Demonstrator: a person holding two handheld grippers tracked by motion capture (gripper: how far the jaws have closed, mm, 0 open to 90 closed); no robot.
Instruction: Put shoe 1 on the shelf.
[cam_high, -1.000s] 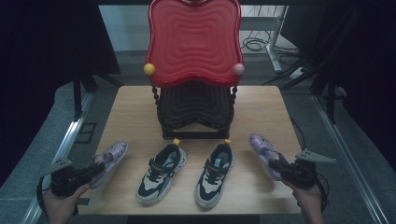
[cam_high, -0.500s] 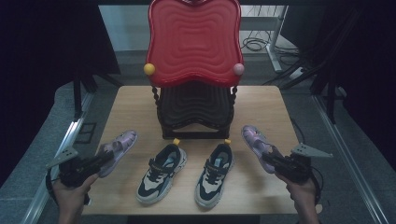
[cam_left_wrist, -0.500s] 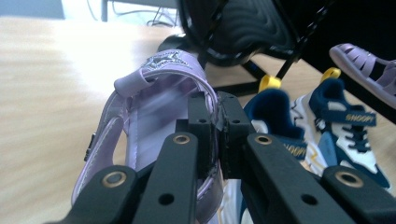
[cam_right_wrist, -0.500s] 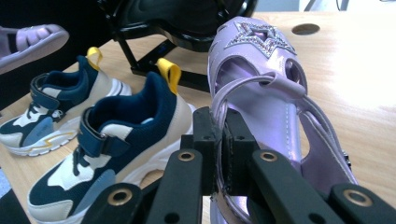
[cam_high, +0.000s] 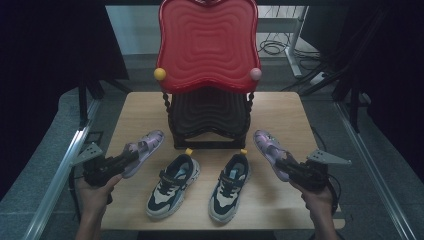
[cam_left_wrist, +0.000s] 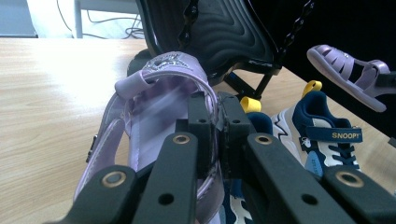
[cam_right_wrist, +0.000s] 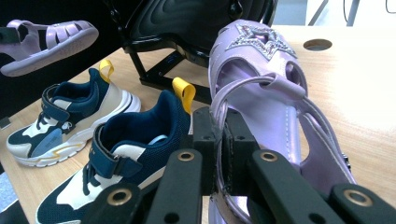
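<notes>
left gripper (cam_high: 131, 156): my jaws pinch the left purple sandal (cam_high: 142, 150) | right gripper (cam_high: 283, 164): jaws pinch the right purple sandal (cam_high: 268, 145) | both beside the sneakers (cam_high: 172, 185) on the surface (cam_high: 280, 110)

In the left gripper view the lilac sandal (cam_left_wrist: 154, 121) is motion-blurred and its heel hides behind the left claw (cam_left_wrist: 212, 126); the near sneaker (cam_left_wrist: 243, 205) seems mostly hidden too.

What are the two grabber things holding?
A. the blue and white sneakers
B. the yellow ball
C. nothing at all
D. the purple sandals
D: the left gripper has its jaws shut on one purple sandal, and the right gripper has its jaws shut on the other purple sandal, while the sneakers sit on the table.
</notes>
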